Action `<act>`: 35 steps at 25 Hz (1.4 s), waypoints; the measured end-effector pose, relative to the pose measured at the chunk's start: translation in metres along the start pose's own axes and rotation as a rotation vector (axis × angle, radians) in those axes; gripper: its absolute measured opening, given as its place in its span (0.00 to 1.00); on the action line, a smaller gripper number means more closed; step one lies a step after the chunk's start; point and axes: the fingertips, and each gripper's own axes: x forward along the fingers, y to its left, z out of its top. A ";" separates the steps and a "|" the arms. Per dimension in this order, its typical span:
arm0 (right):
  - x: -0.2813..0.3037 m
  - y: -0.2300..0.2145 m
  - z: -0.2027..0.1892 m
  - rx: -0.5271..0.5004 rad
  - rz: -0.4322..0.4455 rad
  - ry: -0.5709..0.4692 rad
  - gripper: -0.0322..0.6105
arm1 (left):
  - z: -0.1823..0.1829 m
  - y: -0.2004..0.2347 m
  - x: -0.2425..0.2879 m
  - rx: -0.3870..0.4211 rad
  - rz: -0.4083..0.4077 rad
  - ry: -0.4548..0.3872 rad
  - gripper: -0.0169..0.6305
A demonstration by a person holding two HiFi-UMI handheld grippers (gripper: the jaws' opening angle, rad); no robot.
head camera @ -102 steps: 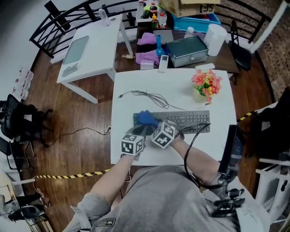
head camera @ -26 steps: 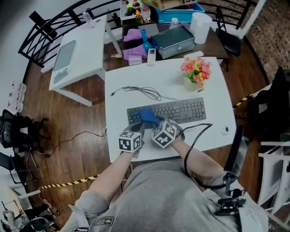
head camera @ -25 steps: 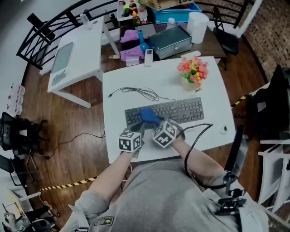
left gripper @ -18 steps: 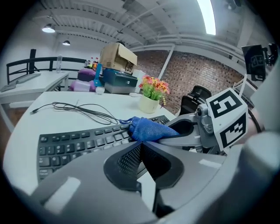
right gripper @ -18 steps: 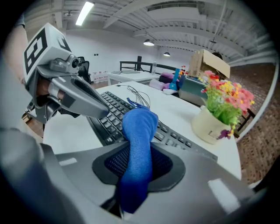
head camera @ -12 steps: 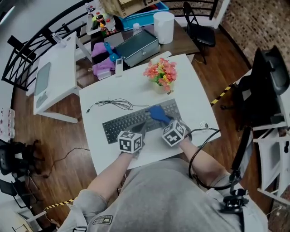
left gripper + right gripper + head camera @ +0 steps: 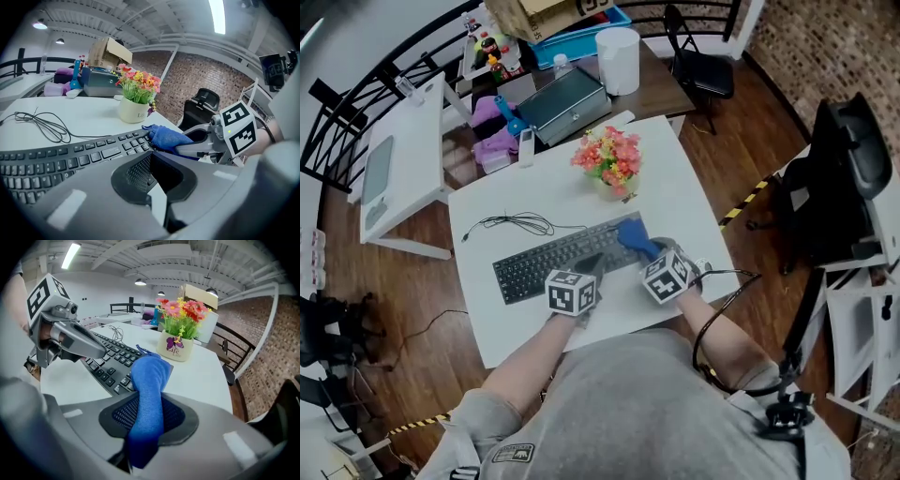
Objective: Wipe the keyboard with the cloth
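Observation:
A black keyboard [image 7: 553,261] lies across the white table [image 7: 675,202]. My right gripper [image 7: 647,251] is shut on a blue cloth [image 7: 635,238], which rests on the keyboard's right end. In the right gripper view the cloth [image 7: 149,376] hangs out between the pads onto the keys [image 7: 110,366]. My left gripper [image 7: 591,266] is shut with nothing in it, its tip on the keyboard's near edge around the middle. In the left gripper view the keyboard [image 7: 70,159] runs off to the left, and the cloth [image 7: 166,137] and right gripper [image 7: 192,149] lie to the right.
A pot of flowers [image 7: 607,161] stands just behind the keyboard's right end. The loose black cable [image 7: 511,225] lies behind its left half. A grey metal box [image 7: 562,98] and a white roll [image 7: 617,58] are on the far table, and a black chair [image 7: 848,178] is at right.
Both grippers and the cloth have slid to the right along the keyboard, from its left part to its right end. The head view has swung with them.

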 end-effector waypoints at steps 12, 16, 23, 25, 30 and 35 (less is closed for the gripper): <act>0.035 -0.022 0.054 -0.159 0.081 -0.025 0.23 | 0.022 0.021 -0.003 -0.062 0.109 -0.074 0.01; 0.045 -0.029 0.068 -0.196 0.102 -0.022 0.23 | 0.027 0.030 -0.008 -0.087 0.138 -0.095 0.01; 0.041 -0.023 0.066 -0.204 0.136 -0.031 0.23 | 0.025 0.032 -0.008 -0.094 0.132 -0.090 0.01; 0.035 -0.016 0.058 -0.206 0.145 -0.025 0.22 | 0.022 0.029 -0.007 -0.086 0.118 -0.078 0.01; 0.018 0.004 0.029 -0.214 0.154 -0.006 0.23 | 0.012 0.015 -0.003 -0.057 0.072 -0.048 0.01; -0.001 0.027 0.000 -0.200 0.178 0.018 0.23 | -0.002 -0.004 0.004 -0.031 0.013 -0.014 0.01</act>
